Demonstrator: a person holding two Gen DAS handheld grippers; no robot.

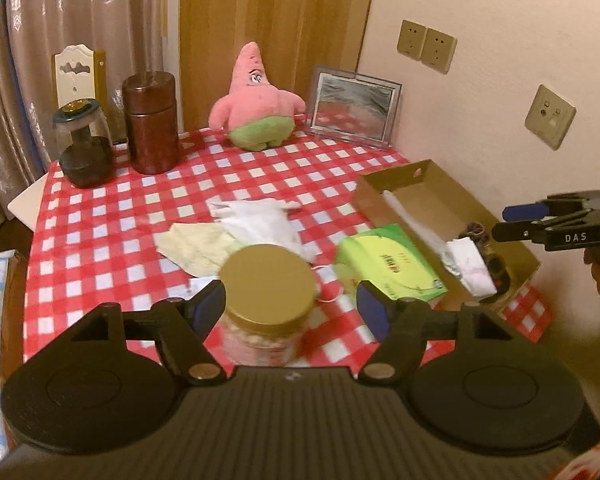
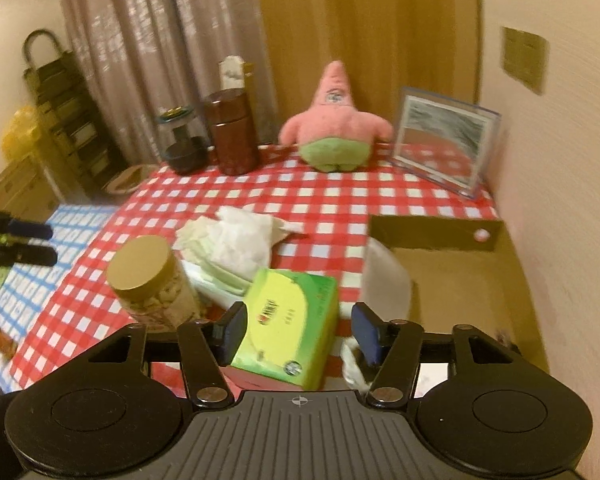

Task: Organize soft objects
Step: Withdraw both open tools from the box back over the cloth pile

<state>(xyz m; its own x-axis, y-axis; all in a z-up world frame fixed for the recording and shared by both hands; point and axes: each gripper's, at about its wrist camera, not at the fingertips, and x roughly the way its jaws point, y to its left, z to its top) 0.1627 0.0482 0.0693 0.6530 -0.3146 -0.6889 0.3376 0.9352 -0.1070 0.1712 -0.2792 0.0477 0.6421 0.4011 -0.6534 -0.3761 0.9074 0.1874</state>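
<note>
A pink starfish plush [image 1: 256, 100] sits at the back of the red checked table [image 1: 100, 208]; it also shows in the right wrist view [image 2: 336, 128]. Crumpled white and cream cloths [image 1: 244, 232] lie mid-table, also seen in the right wrist view [image 2: 236, 244]. A green tissue pack [image 1: 392, 262] lies beside a cardboard box [image 1: 432, 196]. My left gripper [image 1: 292, 308] is open around a gold-lidded jar [image 1: 268, 284], not touching it. My right gripper [image 2: 300, 328] is open, its jaws on either side of the tissue pack [image 2: 288, 324]; it also shows in the left wrist view [image 1: 512, 220].
A brown canister [image 1: 152, 120], a dark glass jar [image 1: 84, 144] and a framed picture [image 1: 352, 104] stand at the back. The cardboard box [image 2: 460, 280] holds white wrapped items [image 1: 468, 268]. The wall is close on the right. A blue checked cloth [image 2: 48, 248] lies left.
</note>
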